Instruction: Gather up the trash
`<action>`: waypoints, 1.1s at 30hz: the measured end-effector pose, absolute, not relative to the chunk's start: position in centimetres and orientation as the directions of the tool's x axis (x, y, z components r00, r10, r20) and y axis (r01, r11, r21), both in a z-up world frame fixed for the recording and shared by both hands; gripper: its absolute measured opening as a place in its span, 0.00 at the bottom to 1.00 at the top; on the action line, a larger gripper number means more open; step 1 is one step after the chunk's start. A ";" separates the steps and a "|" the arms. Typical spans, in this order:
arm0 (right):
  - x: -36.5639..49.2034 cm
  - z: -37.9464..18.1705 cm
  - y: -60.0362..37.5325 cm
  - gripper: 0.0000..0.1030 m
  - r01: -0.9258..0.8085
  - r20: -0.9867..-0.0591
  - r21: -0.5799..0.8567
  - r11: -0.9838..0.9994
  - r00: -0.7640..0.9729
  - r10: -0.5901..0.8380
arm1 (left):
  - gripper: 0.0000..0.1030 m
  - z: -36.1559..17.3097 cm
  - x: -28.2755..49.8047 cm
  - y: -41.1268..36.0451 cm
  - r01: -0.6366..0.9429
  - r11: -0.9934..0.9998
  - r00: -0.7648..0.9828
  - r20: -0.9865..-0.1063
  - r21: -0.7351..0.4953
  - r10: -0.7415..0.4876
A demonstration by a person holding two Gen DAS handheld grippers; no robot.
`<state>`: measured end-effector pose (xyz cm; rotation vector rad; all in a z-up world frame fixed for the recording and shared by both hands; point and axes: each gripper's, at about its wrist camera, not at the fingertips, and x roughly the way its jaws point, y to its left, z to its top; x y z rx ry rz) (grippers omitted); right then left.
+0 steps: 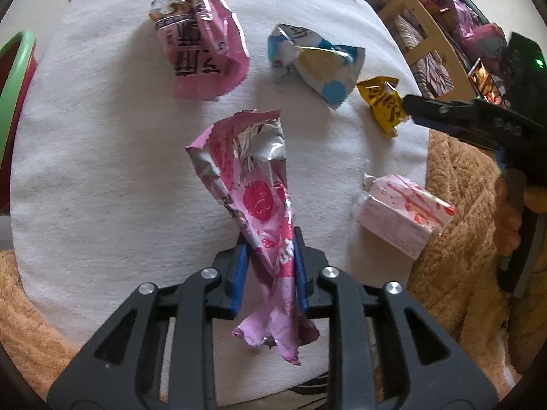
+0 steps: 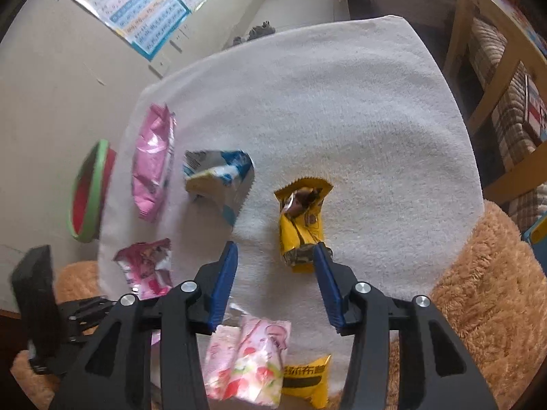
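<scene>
My left gripper (image 1: 270,241) is shut on a pink strawberry-print wrapper (image 1: 249,171), which stands up out of the blue pads above the white towel (image 1: 102,171). My right gripper (image 2: 275,259) is open and low over the towel (image 2: 359,109). A crumpled yellow wrapper (image 2: 301,218) lies just ahead of it, its near end beside the right finger (image 2: 324,276). In the left wrist view the right gripper (image 1: 410,106) reaches in from the right, next to that yellow wrapper (image 1: 383,102).
More wrappers lie on the towel: a large pink one (image 1: 201,44), a blue-white-yellow one (image 1: 314,65), a pale pink-and-white one (image 1: 400,212), and another yellow one (image 2: 307,379). A green-rimmed red bin (image 2: 89,191) stands at the left. A wooden frame (image 2: 478,85) stands at the right.
</scene>
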<state>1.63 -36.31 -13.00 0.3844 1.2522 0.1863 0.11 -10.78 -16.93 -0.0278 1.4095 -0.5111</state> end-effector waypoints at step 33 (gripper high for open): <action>2.3 -15.1 -35.4 0.11 0.089 -0.911 0.307 0.948 0.316 0.265 | 0.54 -18.1 0.4 -12.1 0.311 0.887 0.042 -0.927 -0.342 -0.372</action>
